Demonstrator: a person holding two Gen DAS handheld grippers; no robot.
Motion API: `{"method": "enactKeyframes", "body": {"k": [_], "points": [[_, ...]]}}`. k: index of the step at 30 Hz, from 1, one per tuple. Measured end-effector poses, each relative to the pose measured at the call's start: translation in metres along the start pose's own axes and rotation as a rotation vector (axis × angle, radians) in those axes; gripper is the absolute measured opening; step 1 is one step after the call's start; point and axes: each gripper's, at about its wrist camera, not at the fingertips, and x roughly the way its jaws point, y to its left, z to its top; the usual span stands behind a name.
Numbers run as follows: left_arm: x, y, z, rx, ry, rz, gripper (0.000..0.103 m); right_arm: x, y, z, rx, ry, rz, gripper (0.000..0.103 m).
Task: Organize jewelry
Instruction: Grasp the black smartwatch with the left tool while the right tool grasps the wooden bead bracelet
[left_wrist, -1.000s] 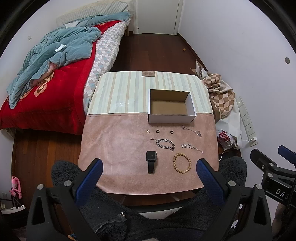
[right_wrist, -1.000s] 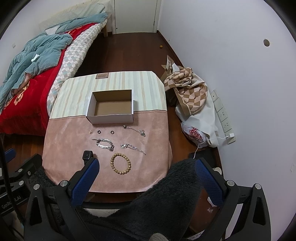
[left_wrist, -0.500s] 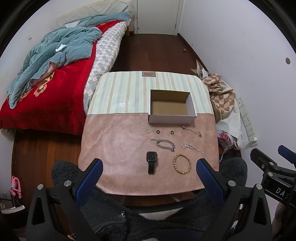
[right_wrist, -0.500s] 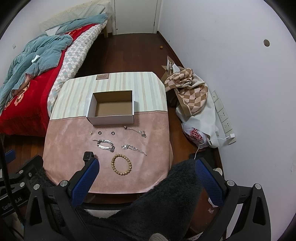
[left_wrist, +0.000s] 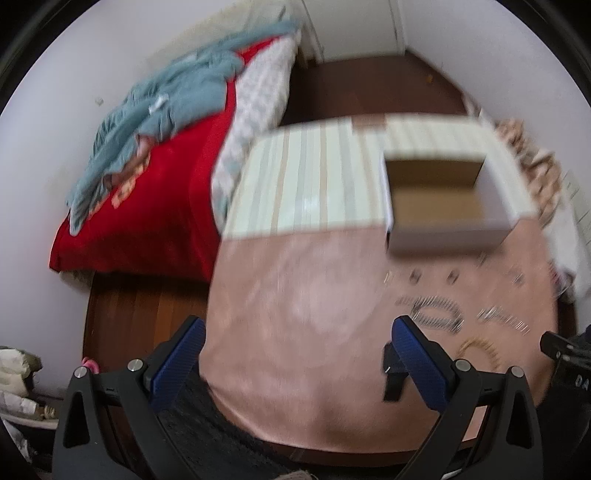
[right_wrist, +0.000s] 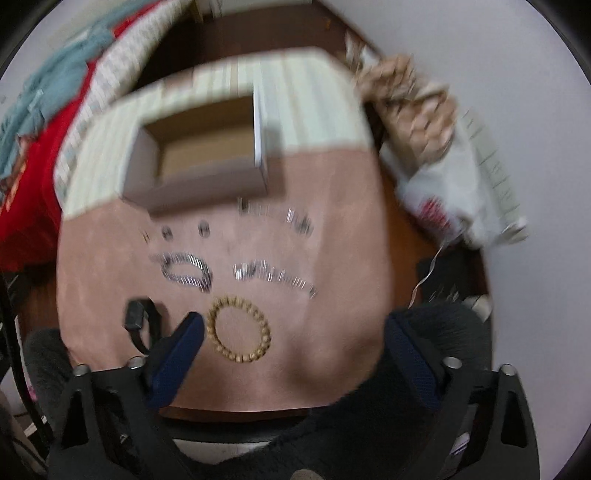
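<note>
Both views are motion-blurred. An open white cardboard box (right_wrist: 199, 162) with a brown inside stands at the middle of the table; it also shows in the left wrist view (left_wrist: 443, 206). In front of it on the pink cloth lie small rings (right_wrist: 203, 229), silver chains (right_wrist: 184, 271) (right_wrist: 273, 277), a wooden bead bracelet (right_wrist: 240, 332) and a black watch (right_wrist: 142, 321). My right gripper (right_wrist: 291, 343) is open and empty just above the bracelet. My left gripper (left_wrist: 295, 350) is open and empty over bare pink cloth; its right finger hides part of the watch (left_wrist: 393, 373).
A bed (left_wrist: 166, 147) with red and teal bedding stands left of the table. Checked bags (right_wrist: 413, 103) and a white plastic bag (right_wrist: 454, 210) lie on the floor at the right by the wall. The far half of the table has a striped cloth (left_wrist: 314, 184).
Both grippers have dropped and moved forward toward the table, so the jewelry looks much larger. The left view swung left. Both grippers stay open; nothing has been picked up.
</note>
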Motion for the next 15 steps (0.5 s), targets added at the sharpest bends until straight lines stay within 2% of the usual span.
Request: {"method": "enactKeyframes", "body": {"k": [5,7,12,15], "points": [[0.049,-0.016,-0.033,0.029,0.130,0.009,0.103,0.074,0.004,-0.017,-0.003,0.109,-0.004,0.068],[0.060,-0.023,-0.039,0.042,0.151,0.014,0.103,0.092,0.006,-0.022,-0.007,0.125,-0.008,0.066],[0.073,-0.033,-0.048,0.065,0.178,0.016,0.103,0.118,0.014,-0.035,-0.050,0.142,-0.019,0.051],[0.073,-0.036,-0.050,0.074,0.176,0.020,0.103,0.117,0.022,-0.039,-0.091,0.100,-0.031,0.044]]}}
